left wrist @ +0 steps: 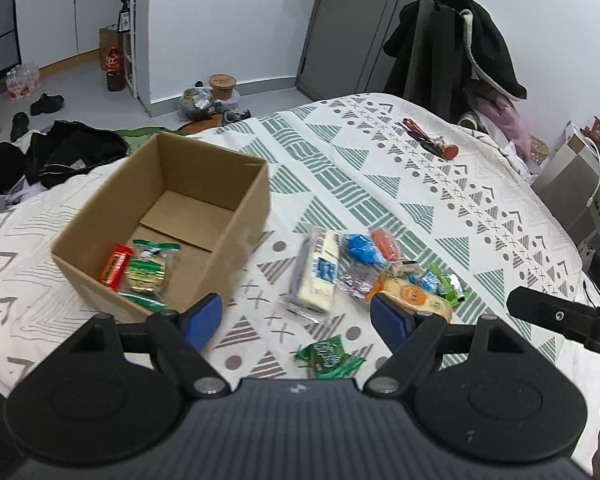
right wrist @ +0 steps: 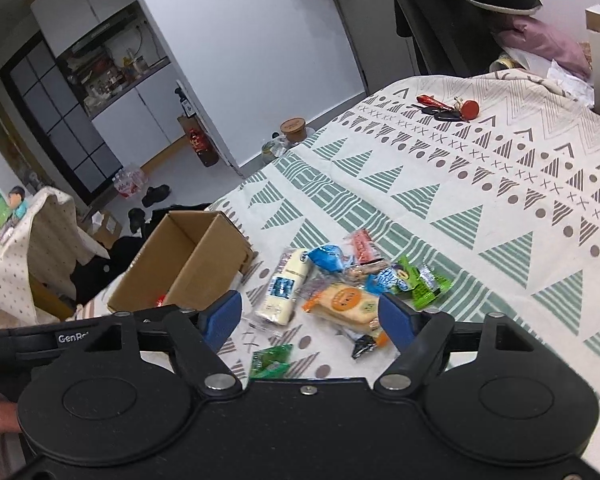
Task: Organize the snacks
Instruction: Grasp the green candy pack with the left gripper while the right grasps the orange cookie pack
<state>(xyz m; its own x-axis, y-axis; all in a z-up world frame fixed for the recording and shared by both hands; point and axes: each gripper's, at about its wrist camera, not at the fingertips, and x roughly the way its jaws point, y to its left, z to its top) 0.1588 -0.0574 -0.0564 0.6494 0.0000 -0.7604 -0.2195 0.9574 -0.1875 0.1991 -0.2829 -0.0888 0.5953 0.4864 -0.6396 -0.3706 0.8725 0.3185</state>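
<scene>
An open cardboard box [left wrist: 168, 220] [right wrist: 188, 264] stands on the patterned cloth and holds a red snack [left wrist: 116, 268] and a green-wrapped cracker pack [left wrist: 146, 272]. Right of the box lies a pile of loose snacks: a cream pack [left wrist: 318, 276] [right wrist: 284, 288], a blue pack [left wrist: 360, 248] [right wrist: 328, 258], an orange cracker pack [left wrist: 416, 296] [right wrist: 346, 304] and green packs [left wrist: 448, 284] [right wrist: 424, 284]. A small green pack [left wrist: 328, 356] [right wrist: 272, 360] lies nearest. My left gripper [left wrist: 296, 320] hovers open near the cream pack. My right gripper [right wrist: 308, 320] is open over the orange cracker pack, not touching it.
A bunch of keys with a red tag [left wrist: 428, 138] [right wrist: 448, 110] lies at the far side of the cloth [left wrist: 380, 184]. Dark coats [left wrist: 452, 40] hang behind it. Shoes, bottles and bags sit on the floor [left wrist: 80, 80] beyond the box.
</scene>
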